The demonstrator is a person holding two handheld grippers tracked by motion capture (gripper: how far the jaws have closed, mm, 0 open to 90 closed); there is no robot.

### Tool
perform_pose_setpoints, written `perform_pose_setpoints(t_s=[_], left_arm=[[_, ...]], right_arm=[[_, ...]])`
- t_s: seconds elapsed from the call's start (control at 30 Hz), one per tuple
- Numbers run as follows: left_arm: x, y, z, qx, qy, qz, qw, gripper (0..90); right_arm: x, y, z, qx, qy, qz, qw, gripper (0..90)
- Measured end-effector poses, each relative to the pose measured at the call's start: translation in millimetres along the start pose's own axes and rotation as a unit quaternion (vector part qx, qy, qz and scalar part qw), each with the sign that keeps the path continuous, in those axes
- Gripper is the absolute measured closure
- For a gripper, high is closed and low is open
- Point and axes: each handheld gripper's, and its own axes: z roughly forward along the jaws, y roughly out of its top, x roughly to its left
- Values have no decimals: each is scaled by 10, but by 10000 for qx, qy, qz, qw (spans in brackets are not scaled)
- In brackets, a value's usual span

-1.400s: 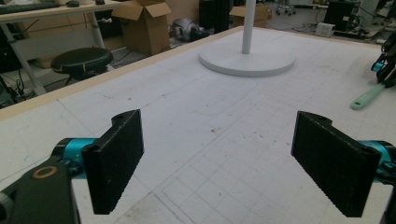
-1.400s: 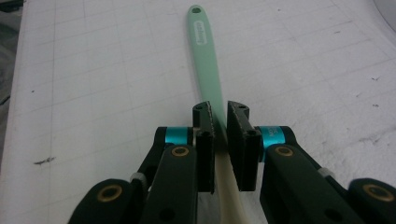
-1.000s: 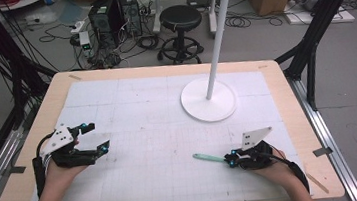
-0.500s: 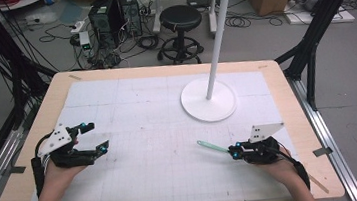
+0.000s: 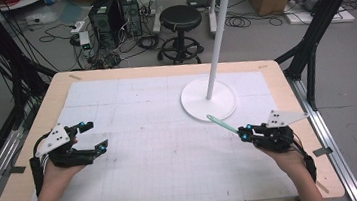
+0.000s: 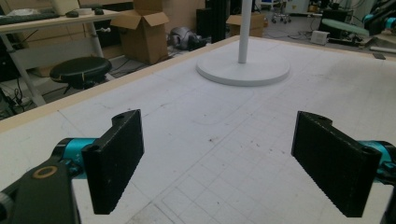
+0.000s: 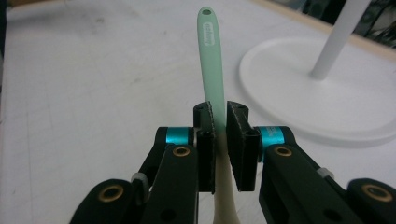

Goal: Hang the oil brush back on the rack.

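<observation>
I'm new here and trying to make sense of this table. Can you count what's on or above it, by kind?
Hand-held tools: 2, the open left tool and the right tool shut on the handle.
White stands with a round base: 1, the stand.
Mint-green handled utensils: 1, the utensil, with a hole at its tip.
Total: 4

Black stool [image 5: 180, 17], cardboard boxes [image 6: 144, 25] — beyond table.

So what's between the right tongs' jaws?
The right tongs clamp a mint-green handle with a hole at its tip; it turns cream lower down, and its working end is hidden below the jaws.
</observation>
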Motion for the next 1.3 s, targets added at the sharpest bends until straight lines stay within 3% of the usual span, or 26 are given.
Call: perform_pose_setpoints(t_s=[0.1,0.13,0.2,0.23,0.33,0.37,0.47,0.5,0.7,0.87,0.9,0.93,1.03,1.3], left_arm=[[-2,0,0,11,3,6,10000,175],[-4,0,2,9,-2,8,10000,175],[-5,1,3,10,4,18,10000,176],[-5,0,4,16,11,11,10000,176],[-4,0,3,16,8,5,10000,176],[-4,0,4,15,6,9,10000,176],[-5,-1,6,13,10,3,10000,176],[-6,-1,6,25,9,4,10000,176],[-7,-2,8,26,3,5,10000,177],[-3,-3,11,13,-16,2,10000,179],[-2,-4,13,14,-9,7,10000,179],[-1,-4,14,16,-17,3,10000,179],[-3,-4,14,25,-19,11,10000,179],[-3,-6,16,32,-22,13,10000,179]], right_arm=[[-31,93,-89,-285,-165,29,9995,828],[-65,147,-161,-511,-204,105,9984,828],[-85,172,-197,-605,-269,122,9977,828],[-123,223,-266,-788,-369,188,9960,828],[-161,278,-330,-937,-463,221,9943,828],[-192,340,-390,-1118,-540,249,9919,828],[-203,415,-439,-1195,-650,226,9904,829],[-209,506,-485,-1331,-771,210,9879,828],[-246,693,-531,-1509,-973,191,9836,828],[-276,902,-553,-1793,-1212,202,9761,828],[-276,902,-553,-1793,-1212,202,9761,828],[-283,974,-560,-1885,-1304,194,9732,828],[-287,1029,-572,-1959,-1341,229,9711,828],[-335,1250,-635,-2296,-1496,288,9613,828]])
